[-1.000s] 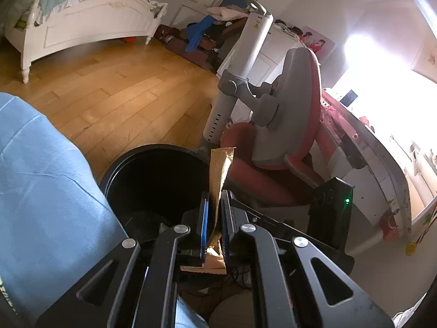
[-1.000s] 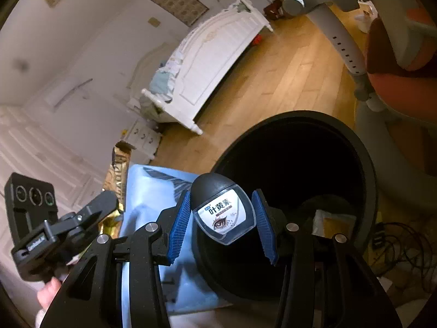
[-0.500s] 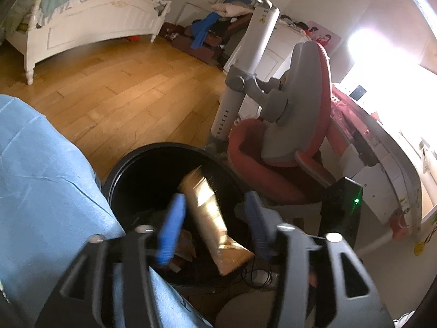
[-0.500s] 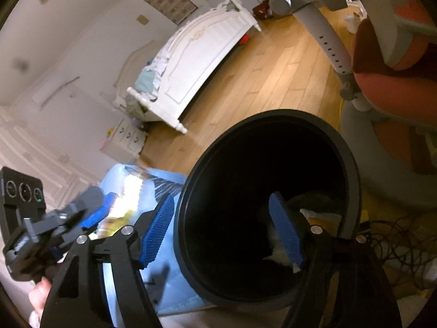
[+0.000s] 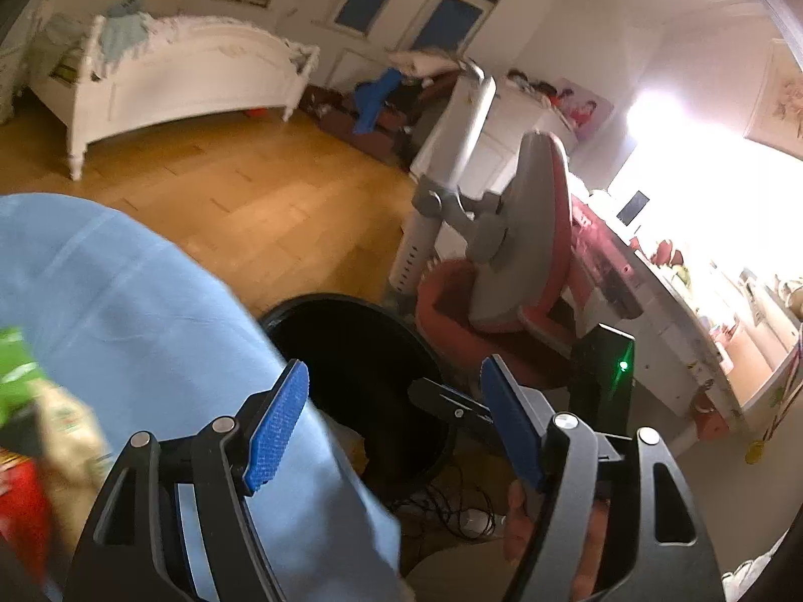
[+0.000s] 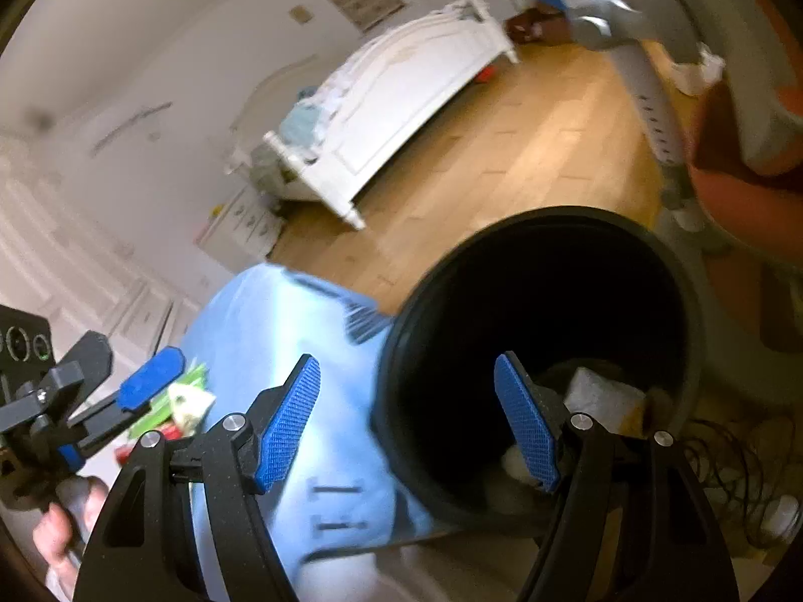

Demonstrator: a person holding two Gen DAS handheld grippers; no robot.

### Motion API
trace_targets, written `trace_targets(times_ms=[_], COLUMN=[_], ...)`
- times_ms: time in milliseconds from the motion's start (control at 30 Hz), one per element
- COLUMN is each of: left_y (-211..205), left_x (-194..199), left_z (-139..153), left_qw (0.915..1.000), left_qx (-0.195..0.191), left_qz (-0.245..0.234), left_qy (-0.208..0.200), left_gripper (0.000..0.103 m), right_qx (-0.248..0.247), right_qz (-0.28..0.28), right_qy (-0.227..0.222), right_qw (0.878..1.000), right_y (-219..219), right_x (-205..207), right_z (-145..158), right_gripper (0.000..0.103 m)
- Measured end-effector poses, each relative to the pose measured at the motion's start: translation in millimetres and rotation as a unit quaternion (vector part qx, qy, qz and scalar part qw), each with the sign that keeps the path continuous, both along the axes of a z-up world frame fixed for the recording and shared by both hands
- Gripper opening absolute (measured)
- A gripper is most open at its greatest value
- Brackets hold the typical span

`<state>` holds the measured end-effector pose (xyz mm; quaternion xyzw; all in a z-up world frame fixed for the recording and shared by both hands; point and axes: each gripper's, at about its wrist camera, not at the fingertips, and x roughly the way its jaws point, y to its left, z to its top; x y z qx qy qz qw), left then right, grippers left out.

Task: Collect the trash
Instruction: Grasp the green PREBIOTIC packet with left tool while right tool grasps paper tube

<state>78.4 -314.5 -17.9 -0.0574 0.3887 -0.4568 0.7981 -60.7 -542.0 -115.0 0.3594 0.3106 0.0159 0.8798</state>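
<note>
A black round trash bin [image 6: 642, 261] stands on the floor beside a table with a light blue cloth [image 6: 281, 331]. Crumpled white and tan trash [image 6: 602, 394] lies at its bottom. My right gripper [image 6: 409, 421] is open and empty, over the near rim of the bin. My left gripper [image 5: 396, 426] is open and empty, over the cloth edge [image 5: 125, 301] with the bin [image 5: 361, 351] just ahead. It also shows in the right wrist view [image 6: 100, 401], above green, white and red wrappers [image 6: 180, 401] on the cloth. These wrappers show blurred at the left wrist view's left edge [image 5: 30, 416].
A red and grey desk chair [image 5: 512, 261] stands right behind the bin, with a cluttered desk [image 5: 692, 301] to its right. Cables [image 6: 727, 471] lie on the floor by the bin. A white bed [image 5: 165, 85] stands across the wooden floor [image 5: 241, 190].
Both grippers opened. The gold wrapper fell from the left one and the eye-drop bottle from the right one into the bin. Both grippers then swung left towards the table.
</note>
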Motion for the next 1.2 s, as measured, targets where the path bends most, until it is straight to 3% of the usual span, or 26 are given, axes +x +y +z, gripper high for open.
trace_targets(times_ms=[200, 367, 533, 667, 867, 1000, 1033, 1133, 1200], left_y=[77.9, 138.0, 153.8, 150.4, 143.0, 141.7, 141.7, 148.6, 155.8], left_x=[-1.3, 17.0, 46.9, 63.8, 76.8, 77.0, 74.1, 76.2, 78.0], left_z=[25.1, 36.1, 17.3, 0.1, -16.5, -19.1, -19.9, -23.2, -22.8], left_qw=[0.9967, 0.983, 0.9653, 0.9524, 0.9459, 0.9545, 0.9559, 0.9585, 0.9645], left_qx=[0.036, 0.12, 0.236, 0.287, 0.306, 0.282, 0.277, 0.271, 0.254], left_qz=[0.055, 0.102, 0.06, 0.018, -0.012, -0.029, -0.031, -0.026, -0.02], left_qy=[-0.048, -0.094, -0.095, -0.101, -0.107, -0.094, -0.092, -0.083, -0.068], left_gripper=[0.071, 0.076, 0.076, 0.076, 0.075, 0.068, 0.066, 0.059, 0.057], right_qx=[-0.028, -0.045, -0.075, -0.114, -0.168, -0.179, -0.176, -0.165, -0.149], right_qz=[0.07, 0.133, 0.189, 0.217, 0.233, 0.252, 0.258, 0.273, 0.272], right_qy=[-0.008, -0.009, 0.012, 0.042, 0.056, 0.052, 0.05, 0.047, 0.037], right_qw=[0.997, 0.99, 0.979, 0.969, 0.956, 0.95, 0.949, 0.947, 0.95], right_y=[54.1, 110.2, 165.9, 198.4, 218.0, 229.2, 230.6, 235.8, 230.5], right_x=[22.7, 45.5, 67.3, 85.7, 100.9, 104.2, 105.0, 107.7, 107.1], right_z=[25.1, 42.4, 46.6, 43.0, 42.3, 40.8, 41.0, 40.6, 41.8], right_gripper=[0.075, 0.075, 0.075, 0.075, 0.067, 0.053, 0.043, 0.028, 0.025])
